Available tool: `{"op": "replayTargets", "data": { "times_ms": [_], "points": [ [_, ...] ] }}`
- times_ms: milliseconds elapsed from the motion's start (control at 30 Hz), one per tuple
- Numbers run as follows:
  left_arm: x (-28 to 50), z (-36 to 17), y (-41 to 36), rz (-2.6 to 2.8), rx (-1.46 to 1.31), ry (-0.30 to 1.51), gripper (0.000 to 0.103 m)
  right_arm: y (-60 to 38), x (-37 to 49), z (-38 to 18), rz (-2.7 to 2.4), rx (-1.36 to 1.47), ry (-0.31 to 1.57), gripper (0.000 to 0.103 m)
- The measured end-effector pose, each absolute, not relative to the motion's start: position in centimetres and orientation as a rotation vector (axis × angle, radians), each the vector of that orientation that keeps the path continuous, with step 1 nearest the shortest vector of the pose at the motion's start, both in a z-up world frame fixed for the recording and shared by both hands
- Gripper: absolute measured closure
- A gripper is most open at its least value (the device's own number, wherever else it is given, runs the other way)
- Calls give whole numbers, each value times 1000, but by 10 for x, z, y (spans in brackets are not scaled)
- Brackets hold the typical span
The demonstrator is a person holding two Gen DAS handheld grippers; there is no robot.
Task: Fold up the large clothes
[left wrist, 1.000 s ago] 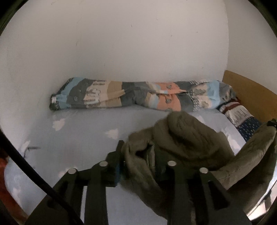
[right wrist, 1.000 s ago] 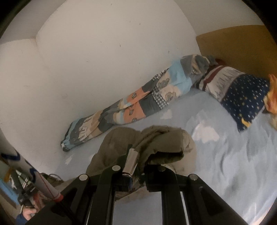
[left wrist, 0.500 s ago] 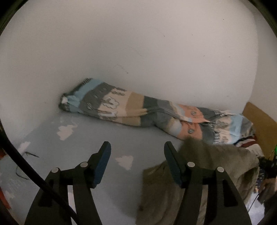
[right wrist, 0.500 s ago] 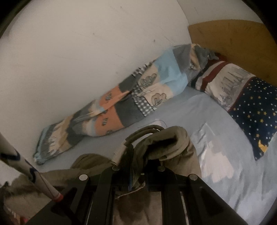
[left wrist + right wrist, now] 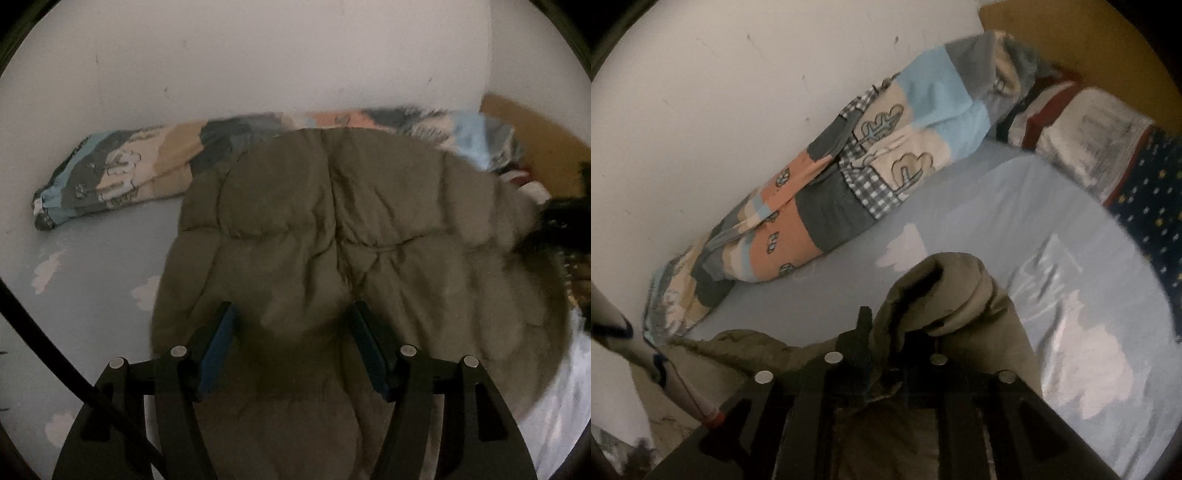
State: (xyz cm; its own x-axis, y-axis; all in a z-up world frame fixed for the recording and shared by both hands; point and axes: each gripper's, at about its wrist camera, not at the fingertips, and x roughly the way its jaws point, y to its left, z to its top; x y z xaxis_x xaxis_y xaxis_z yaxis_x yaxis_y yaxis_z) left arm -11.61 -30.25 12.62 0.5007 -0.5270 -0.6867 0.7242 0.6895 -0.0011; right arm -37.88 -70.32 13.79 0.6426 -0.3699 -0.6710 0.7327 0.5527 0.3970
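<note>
An olive-green padded jacket [image 5: 332, 229] lies spread on the light blue bed sheet [image 5: 103, 258], filling the middle of the left wrist view. My left gripper [image 5: 291, 343] is open, its blue-padded fingers either side of the jacket's near part, not clamping it. In the right wrist view my right gripper [image 5: 886, 339] is shut on a bunched fold of the same jacket [image 5: 945, 291], held just above the sheet [image 5: 1015, 221]. The rest of the jacket trails to the lower left there.
A rolled patchwork quilt [image 5: 129, 173] lies along the white wall, also in the right wrist view [image 5: 849, 177]. A starry navy pillow [image 5: 1145, 195] and wooden headboard [image 5: 1071, 44] are at the right. A black cable [image 5: 44, 350] crosses the lower left.
The left gripper let go of the jacket, opened and swung left, and now sits over the spread jacket. The right gripper, still clamped on its fold, moved forward and lower over the bed.
</note>
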Motion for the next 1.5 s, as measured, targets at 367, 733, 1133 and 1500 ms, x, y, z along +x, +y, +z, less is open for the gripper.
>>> {"op": "replayTargets", "data": {
  "times_ms": [367,733,1133,1500],
  "points": [
    [-115,123,-313,-752,286,729,40,-676,-428,167,-555,699,479,54],
    [-97,90,-375,-705,414,793,33,-604,-352,117,-503,401,732,53],
    [-82,73,-385,-658,420,850,28,-650,-325,50,-521,466,874,52],
    [-169,130,-261,-677,258,844,28,-579,-417,129,-559,604,696,51]
  ]
}}
